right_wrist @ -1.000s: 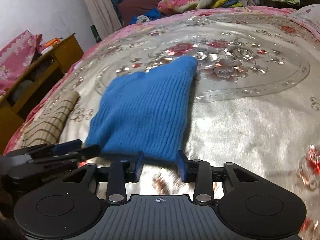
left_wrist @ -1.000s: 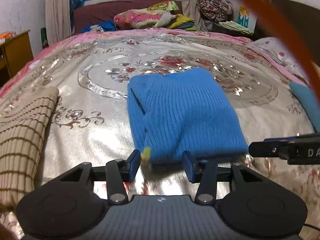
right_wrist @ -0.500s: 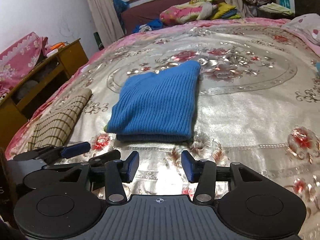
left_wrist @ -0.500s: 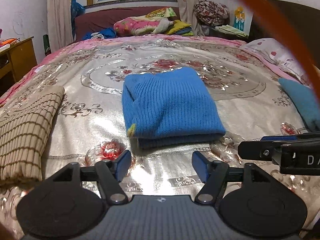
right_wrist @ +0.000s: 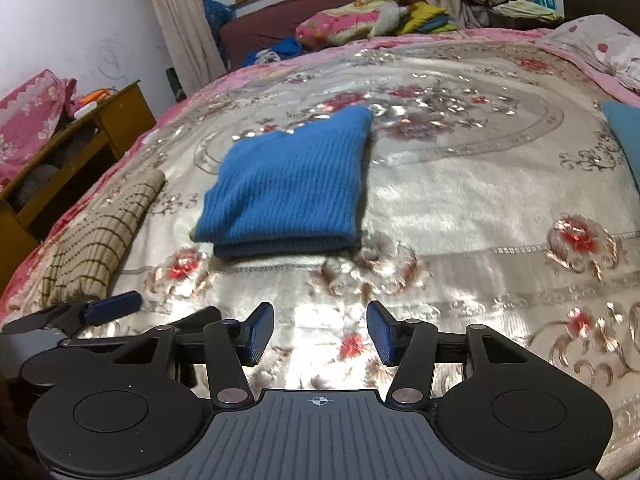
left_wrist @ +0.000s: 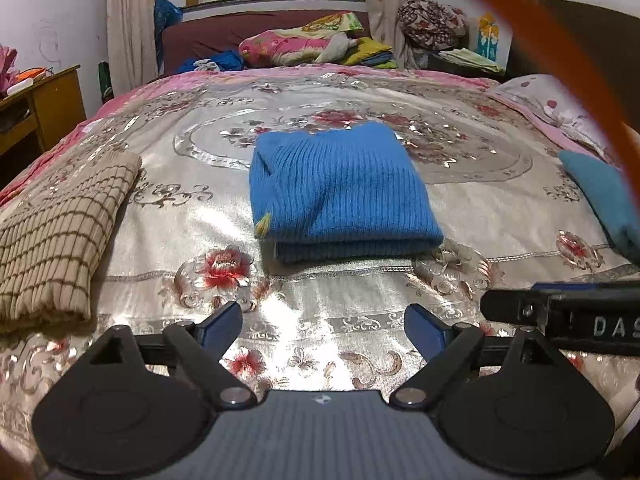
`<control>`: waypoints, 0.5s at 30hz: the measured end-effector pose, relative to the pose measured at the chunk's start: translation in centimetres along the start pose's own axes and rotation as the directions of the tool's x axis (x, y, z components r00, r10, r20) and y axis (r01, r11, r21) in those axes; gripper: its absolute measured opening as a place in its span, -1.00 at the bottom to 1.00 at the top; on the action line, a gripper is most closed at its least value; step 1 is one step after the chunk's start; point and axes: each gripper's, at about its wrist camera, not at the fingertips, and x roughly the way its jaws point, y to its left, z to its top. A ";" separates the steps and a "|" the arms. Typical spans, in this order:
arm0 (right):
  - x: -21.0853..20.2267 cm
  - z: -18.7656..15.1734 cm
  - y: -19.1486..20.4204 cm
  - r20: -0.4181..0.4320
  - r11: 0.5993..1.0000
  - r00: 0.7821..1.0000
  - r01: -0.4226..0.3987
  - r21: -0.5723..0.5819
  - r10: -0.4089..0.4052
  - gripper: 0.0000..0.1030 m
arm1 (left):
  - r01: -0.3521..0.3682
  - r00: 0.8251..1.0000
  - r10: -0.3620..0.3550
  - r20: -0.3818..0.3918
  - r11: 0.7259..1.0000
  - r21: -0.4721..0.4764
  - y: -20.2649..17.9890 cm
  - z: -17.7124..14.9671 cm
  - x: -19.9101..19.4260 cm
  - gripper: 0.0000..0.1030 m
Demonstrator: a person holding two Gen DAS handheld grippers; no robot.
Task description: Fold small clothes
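Observation:
A blue knitted garment (left_wrist: 340, 192) lies folded flat on the floral bedspread (left_wrist: 320, 292); it also shows in the right wrist view (right_wrist: 288, 188). My left gripper (left_wrist: 323, 326) is open and empty, pulled back from the garment's near edge. My right gripper (right_wrist: 320, 334) is open and empty, also short of the garment's near edge. The right gripper's finger (left_wrist: 560, 316) shows at the right of the left wrist view. The left gripper's fingertip (right_wrist: 114, 305) shows at the left of the right wrist view.
A folded beige checked cloth (left_wrist: 56, 232) lies at the left of the bed, also in the right wrist view (right_wrist: 100, 236). A folded teal cloth (left_wrist: 600, 196) lies at the right. A wooden bedside table (right_wrist: 60, 160) stands left. Bedding is piled at the headboard (left_wrist: 312, 44).
Both grippers let go of the blue garment's near edge, opened wider and drew back toward the foot of the bed. The garment now lies folded by itself.

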 end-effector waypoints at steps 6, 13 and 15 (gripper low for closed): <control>0.5 -1.0 -0.2 -0.019 1.000 1.000 0.023 0.003 -0.023 0.00 | -0.003 1.000 0.003 0.001 1.000 -0.017 0.2 -0.4 -0.1 0.85; 0.8 -1.5 0.0 -0.031 1.000 0.999 0.019 -0.003 -0.019 0.00 | -0.045 0.999 0.045 -0.006 0.999 0.006 0.0 -0.5 -0.2 0.85; 0.8 -1.5 -0.1 -0.034 1.000 0.999 0.017 -0.002 -0.017 0.00 | -0.045 0.999 0.045 -0.006 0.999 0.005 0.0 -0.6 -0.3 0.85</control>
